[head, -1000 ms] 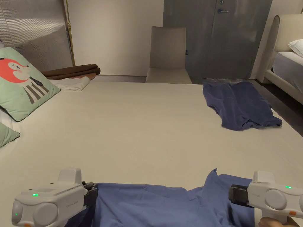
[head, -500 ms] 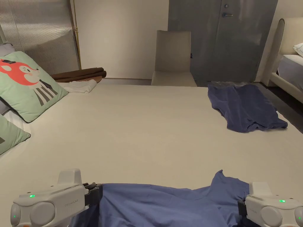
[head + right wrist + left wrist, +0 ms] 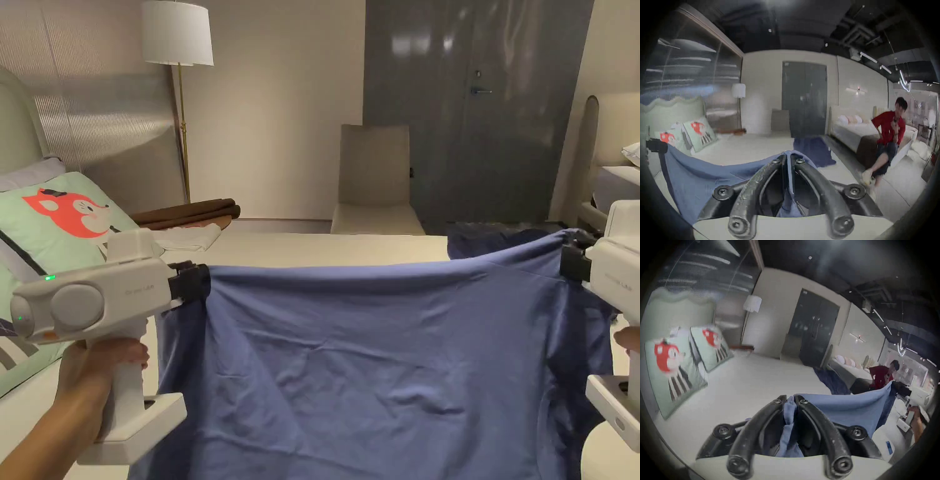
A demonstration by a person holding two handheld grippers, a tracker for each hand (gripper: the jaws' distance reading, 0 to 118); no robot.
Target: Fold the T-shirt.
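Farthest left of the blue T-shirt (image 3: 375, 362), a green cushion (image 3: 59, 219) with a red cartoon figure leans at the head of the bed (image 3: 300, 249). Next to it, the person's left hand (image 3: 94, 381) holds the left gripper (image 3: 201, 284), whose jaws are clamped together on one upper corner of the T-shirt; in the left gripper view (image 3: 790, 400) the cloth is bunched between the two closed jaws. From that corner the T-shirt spreads as a flat, lightly creased sheet held up in the air above the bed, its top edge stretched nearly level. Behind the top edge stand a floor lamp (image 3: 177, 37), folded brown and white cloths (image 3: 187, 219) and a beige chair (image 3: 375, 181) before a grey door (image 3: 475, 106). Just past the T-shirt's right shoulder, a darker blue garment (image 3: 494, 240) lies on the bed. At the right end, the right gripper (image 3: 572, 259) is pressed shut on the opposite corner, the cloth pinched between its jaws in the right gripper view (image 3: 787, 158). Right of that, a person in a red top (image 3: 890, 128) sits on another bed (image 3: 849, 129).
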